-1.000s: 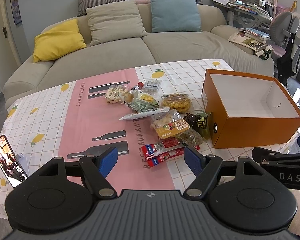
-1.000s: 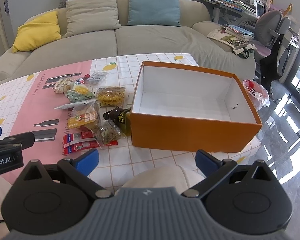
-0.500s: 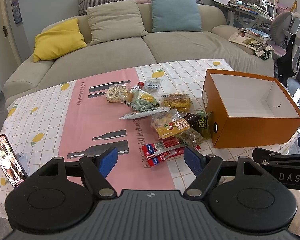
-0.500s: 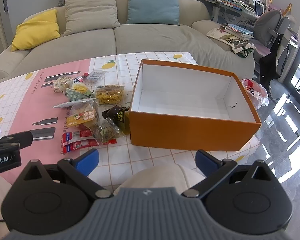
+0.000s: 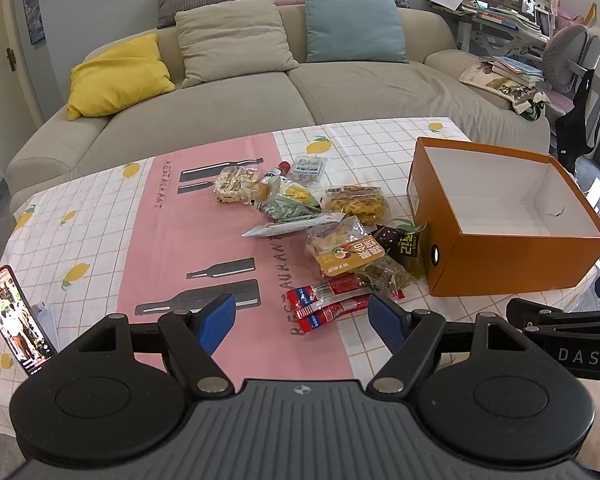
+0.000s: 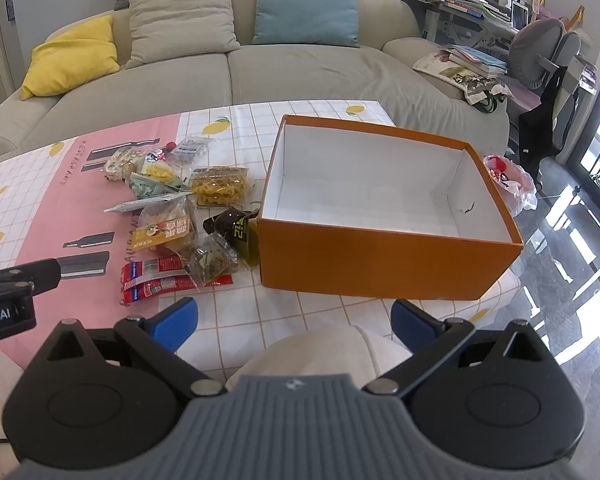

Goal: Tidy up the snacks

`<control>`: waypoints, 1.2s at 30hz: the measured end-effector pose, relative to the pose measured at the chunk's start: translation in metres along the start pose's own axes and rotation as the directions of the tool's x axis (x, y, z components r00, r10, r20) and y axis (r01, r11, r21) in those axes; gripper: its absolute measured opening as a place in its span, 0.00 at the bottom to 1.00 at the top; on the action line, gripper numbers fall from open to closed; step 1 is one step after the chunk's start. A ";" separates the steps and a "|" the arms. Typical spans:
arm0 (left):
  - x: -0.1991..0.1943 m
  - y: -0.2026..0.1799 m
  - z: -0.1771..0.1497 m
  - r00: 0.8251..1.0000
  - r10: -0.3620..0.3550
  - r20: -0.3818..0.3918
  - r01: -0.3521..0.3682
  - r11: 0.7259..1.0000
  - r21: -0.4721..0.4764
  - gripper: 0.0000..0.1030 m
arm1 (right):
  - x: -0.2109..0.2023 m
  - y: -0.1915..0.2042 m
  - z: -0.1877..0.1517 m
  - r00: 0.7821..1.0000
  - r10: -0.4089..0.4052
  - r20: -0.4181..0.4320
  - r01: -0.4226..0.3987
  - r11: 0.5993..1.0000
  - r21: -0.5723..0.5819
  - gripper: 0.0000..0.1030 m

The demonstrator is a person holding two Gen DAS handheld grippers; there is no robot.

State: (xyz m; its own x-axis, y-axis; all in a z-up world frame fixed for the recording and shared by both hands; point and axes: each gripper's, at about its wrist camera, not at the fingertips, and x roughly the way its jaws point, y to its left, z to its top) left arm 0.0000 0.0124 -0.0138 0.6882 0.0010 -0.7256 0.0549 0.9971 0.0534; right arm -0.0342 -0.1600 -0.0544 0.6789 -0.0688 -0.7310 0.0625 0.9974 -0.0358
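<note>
Several snack packets lie in a pile (image 5: 320,220) on the tablecloth, left of an empty orange box (image 5: 500,268) with a white inside. The pile (image 6: 180,208) and the box (image 6: 380,264) show in the right wrist view too. Red sausage sticks (image 5: 328,304) lie nearest, with an orange-labelled bag (image 5: 344,248) and a dark green packet (image 5: 404,246) behind. My left gripper (image 5: 302,322) is open and empty, just short of the red sticks. My right gripper (image 6: 294,322) is open and empty at the table's near edge, in front of the box.
A phone (image 5: 16,316) stands propped at the table's left front. A beige sofa (image 5: 240,92) with cushions lies behind the table. A cluttered desk and chair (image 5: 572,60) are at the right. A pale rounded thing (image 6: 320,352) sits below my right gripper.
The right gripper has crept slightly forward and left; the box looks a little nearer. The left gripper has barely moved. Both stay open.
</note>
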 end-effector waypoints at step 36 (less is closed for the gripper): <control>0.112 0.018 0.032 0.956 -0.238 -0.173 0.261 0.957 0.126 0.73 | 0.118 0.070 0.033 0.949 0.287 -0.133 -0.309 0.930 -0.198 0.38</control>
State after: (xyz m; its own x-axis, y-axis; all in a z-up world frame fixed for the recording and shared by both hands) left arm 0.1010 0.0282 -0.0723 0.5192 -0.2234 -0.8249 0.3238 0.9447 -0.0520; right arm 0.0742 -0.0994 -0.1210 0.5646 0.2238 -0.7944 -0.2966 0.9533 0.0577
